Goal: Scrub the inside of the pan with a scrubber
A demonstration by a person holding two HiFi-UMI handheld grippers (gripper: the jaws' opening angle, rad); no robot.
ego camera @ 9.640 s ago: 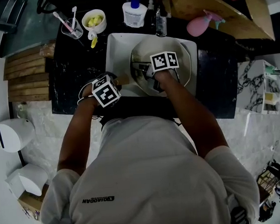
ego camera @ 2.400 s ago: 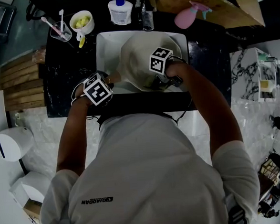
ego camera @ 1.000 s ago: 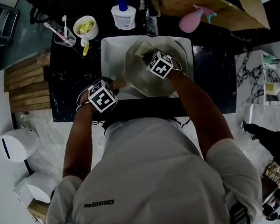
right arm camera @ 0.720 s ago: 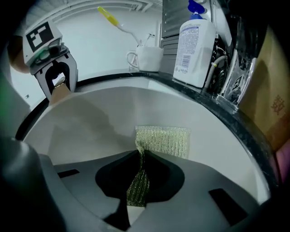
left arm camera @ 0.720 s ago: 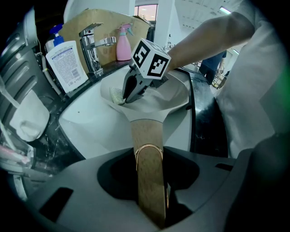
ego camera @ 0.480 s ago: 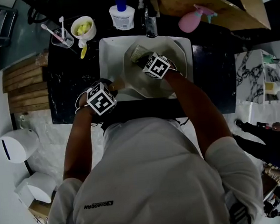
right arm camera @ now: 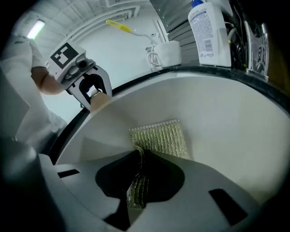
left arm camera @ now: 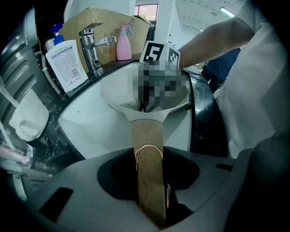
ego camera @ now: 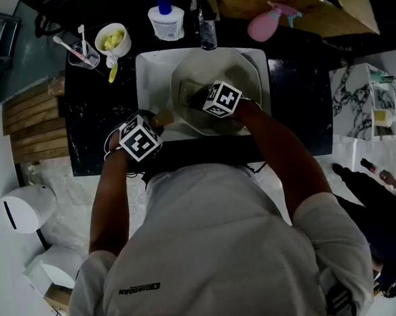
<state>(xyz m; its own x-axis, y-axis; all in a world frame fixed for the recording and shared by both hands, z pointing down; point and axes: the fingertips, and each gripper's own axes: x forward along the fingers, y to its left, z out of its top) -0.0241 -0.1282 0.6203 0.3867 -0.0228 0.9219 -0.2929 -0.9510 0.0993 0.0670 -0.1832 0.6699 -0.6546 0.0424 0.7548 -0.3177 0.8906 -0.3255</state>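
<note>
A cream pan rests tilted in the white sink. Its wooden handle runs back between the jaws of my left gripper, which is shut on it at the sink's front left. The pan bowl faces the right gripper. My right gripper is shut on a woven, yellowish scrubber, whose free end lies flat against the pan's inner wall. In the head view the scrubber shows at the pan's left side, just ahead of the right gripper.
A tap and a white soap bottle stand behind the sink. A pink spray bottle is at the back right, a mug and a glass with toothbrushes at the back left. Black counter surrounds the sink.
My right gripper has slid the scrubber leftward and nearer across the inside of the pan. The left gripper has kept its hold on the handle.
</note>
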